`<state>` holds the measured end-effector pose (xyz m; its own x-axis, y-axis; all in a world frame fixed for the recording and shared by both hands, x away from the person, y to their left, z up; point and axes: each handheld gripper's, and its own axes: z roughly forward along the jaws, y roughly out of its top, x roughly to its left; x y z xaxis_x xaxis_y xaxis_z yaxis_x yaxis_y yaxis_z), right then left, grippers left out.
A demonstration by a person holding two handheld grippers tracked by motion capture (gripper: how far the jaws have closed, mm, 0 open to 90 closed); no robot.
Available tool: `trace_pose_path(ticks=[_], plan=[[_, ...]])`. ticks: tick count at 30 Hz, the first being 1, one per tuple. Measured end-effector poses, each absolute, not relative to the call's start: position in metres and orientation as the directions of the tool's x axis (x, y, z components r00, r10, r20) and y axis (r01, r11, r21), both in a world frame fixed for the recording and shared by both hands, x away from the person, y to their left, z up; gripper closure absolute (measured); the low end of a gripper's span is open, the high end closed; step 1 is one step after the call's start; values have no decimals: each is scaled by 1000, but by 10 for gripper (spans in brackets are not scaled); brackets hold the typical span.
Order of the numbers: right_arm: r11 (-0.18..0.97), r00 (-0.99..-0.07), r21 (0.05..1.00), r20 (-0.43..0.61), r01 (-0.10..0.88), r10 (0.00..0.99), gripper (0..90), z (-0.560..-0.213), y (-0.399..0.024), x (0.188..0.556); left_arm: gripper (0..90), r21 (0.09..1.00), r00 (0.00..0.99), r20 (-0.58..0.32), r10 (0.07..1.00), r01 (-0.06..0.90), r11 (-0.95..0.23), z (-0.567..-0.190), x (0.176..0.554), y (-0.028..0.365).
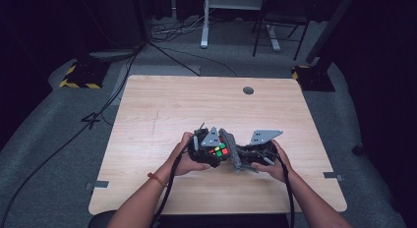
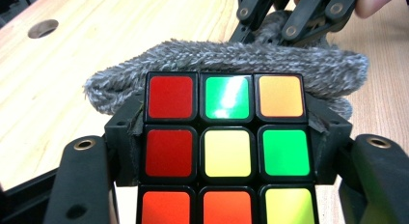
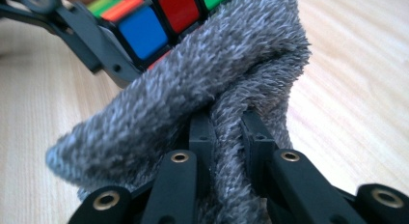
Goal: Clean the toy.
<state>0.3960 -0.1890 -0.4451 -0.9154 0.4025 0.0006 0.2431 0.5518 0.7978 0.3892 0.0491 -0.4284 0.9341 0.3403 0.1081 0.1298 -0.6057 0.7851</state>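
The left gripper (image 1: 212, 150) is clamped on a puzzle cube (image 1: 219, 150), one jaw pressed against each side of it, and the person's left hand (image 1: 186, 159) carries the pair just above the wooden surface (image 1: 162, 115). In the left gripper view the cube (image 2: 226, 149) sits squarely between the two black jaws. Its facing side reads red, green, orange along the far row, then red, yellow, green, then orange, orange, yellow nearest the gripper's body.

Just past the cube's far edge, touching it, lies a grey fuzzy cloth (image 2: 226, 64). It drapes across the whole width of the cube and hangs over a little on either side.

The right gripper (image 1: 248, 158), in the person's right hand (image 1: 275, 164), meets the left one near the middle of the surface. Its jaws stand narrow and pinch a bunched fold of that same cloth (image 3: 207, 98). In the right gripper view the fold runs straight up between the two jaws, then spreads out to the left ahead of them. Beyond it, at the upper left, the cube (image 3: 164, 16) shows blue, red and green squares, the cloth lying against its lower edge. The left gripper's black jaw crosses just beside the blue square.

A round hole (image 1: 248, 90) sits in the surface well away from both grippers, near its far edge.
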Motion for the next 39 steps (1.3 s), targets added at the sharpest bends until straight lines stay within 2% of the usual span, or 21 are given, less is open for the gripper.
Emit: trace_pose_path(ticks=[8, 18, 23, 27, 30, 36, 39], plan=[[461, -916, 874, -46, 156, 398, 784, -424, -187, 380, 333, 752, 948, 102, 301, 125, -648, -437, 386, 37], [555, -902, 799, -39, 230, 430, 782, -443, -188, 394, 333, 789, 942, 110, 318, 112, -604, -427, 387, 47], [512, -909, 827, -3, 232, 416, 781, -436, -189, 391, 332, 752, 939, 145, 311, 100, -652, -431, 386, 43], [510, -913, 842, -53, 177, 404, 781, -426, -183, 379, 332, 741, 946, 141, 292, 95, -664, -435, 384, 37], [460, -914, 867, -13, 192, 406, 780, -424, -187, 380, 332, 746, 952, 135, 274, 85, -661, -436, 382, 36], [550, -894, 815, -93, 185, 439, 779, -432, -184, 385, 333, 766, 950, 134, 284, 83, -638, -431, 383, 40], [572, -893, 790, -74, 219, 444, 779, -443, -186, 391, 333, 785, 943, 139, 303, 82, -614, -425, 383, 46]])
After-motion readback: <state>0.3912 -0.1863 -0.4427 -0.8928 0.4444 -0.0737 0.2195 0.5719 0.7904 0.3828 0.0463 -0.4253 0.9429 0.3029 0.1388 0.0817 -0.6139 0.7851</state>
